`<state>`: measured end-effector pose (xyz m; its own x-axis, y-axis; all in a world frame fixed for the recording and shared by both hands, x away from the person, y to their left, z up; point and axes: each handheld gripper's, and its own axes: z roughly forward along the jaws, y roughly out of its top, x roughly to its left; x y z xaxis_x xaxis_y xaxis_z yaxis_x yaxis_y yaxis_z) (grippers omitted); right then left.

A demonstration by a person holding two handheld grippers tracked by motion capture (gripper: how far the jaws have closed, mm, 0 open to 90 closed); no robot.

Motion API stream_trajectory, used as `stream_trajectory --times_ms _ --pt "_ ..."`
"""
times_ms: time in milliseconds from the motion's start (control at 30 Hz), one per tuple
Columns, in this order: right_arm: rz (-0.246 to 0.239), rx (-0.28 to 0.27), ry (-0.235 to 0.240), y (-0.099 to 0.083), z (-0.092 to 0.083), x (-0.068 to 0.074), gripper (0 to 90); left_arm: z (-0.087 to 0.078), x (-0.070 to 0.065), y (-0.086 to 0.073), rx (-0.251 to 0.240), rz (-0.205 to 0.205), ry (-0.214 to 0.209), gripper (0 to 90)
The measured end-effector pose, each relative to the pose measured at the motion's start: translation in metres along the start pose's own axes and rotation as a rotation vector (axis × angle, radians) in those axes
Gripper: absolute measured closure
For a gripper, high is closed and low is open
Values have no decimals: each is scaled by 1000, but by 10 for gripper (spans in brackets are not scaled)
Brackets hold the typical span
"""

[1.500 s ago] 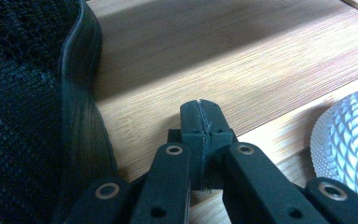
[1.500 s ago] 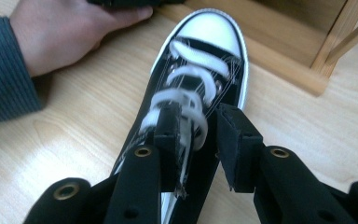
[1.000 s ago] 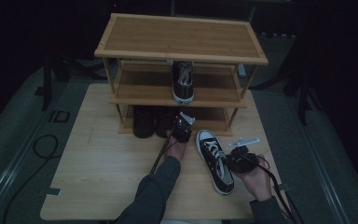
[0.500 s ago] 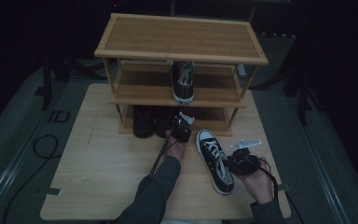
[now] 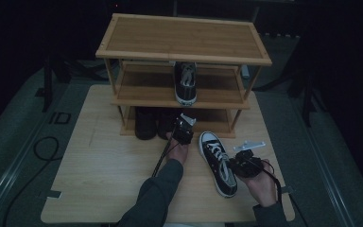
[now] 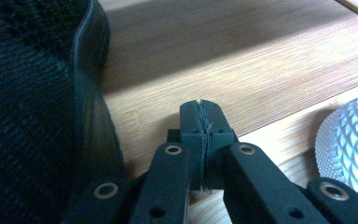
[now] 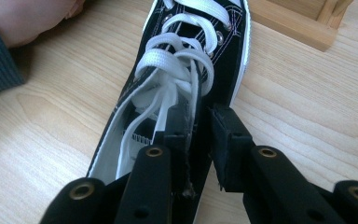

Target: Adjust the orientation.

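From the high view, my right gripper (image 5: 242, 163) sits at the 4 o'clock side of the surface (image 5: 99, 189), beside the black sneaker (image 5: 217, 163) with white laces. The sneaker lies flat on its sole, its long axis running from 11 to 5 o'clock, white toe cap toward the shoe rack (image 5: 184, 52), heel toward me. My left gripper (image 5: 183, 130) is at the rack's bottom shelf, near two dark shoes (image 5: 153, 124) — too shadowed to make out. Another sneaker (image 5: 185, 82) stands on the middle shelf, toe toward me.

In the left gripper view my jaws are pressed together with nothing between them, a dark knit shoe (image 6: 32, 116) cut off at 9 o'clock and a patterned white sole (image 6: 349, 140) cut off at 3 o'clock.

In the right gripper view my jaws have just been closing, one inside the sneaker's (image 7: 186, 70) opening, one outside, its side wall between them — whether they pinch it I cannot tell. The toe points to 12 o'clock, cut off at the top; my own jaws hide the heel.
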<state>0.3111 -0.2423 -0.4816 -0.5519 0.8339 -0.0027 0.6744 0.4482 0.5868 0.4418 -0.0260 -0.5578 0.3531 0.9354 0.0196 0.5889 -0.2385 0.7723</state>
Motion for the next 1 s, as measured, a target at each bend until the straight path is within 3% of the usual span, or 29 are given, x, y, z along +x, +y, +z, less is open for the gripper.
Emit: stream_trajectory --times_ms 233,467,767,833,1000 --pt "6 14 -8 3 10 2 791 0 2 0 0 2 -8 896" --pt "38 18 -10 5 22 1 796 -1 -3 -1 -6 34 35 898" --pt "73 -14 21 4 22 -3 875 -1 -3 -1 -1 29 49 898" --pt "109 -33 44 4 20 -9 877 -1 -2 -1 -2 23 48 898" --pt "145 -54 61 3 18 -13 879 0 -4 -1 -3 35 59 894"
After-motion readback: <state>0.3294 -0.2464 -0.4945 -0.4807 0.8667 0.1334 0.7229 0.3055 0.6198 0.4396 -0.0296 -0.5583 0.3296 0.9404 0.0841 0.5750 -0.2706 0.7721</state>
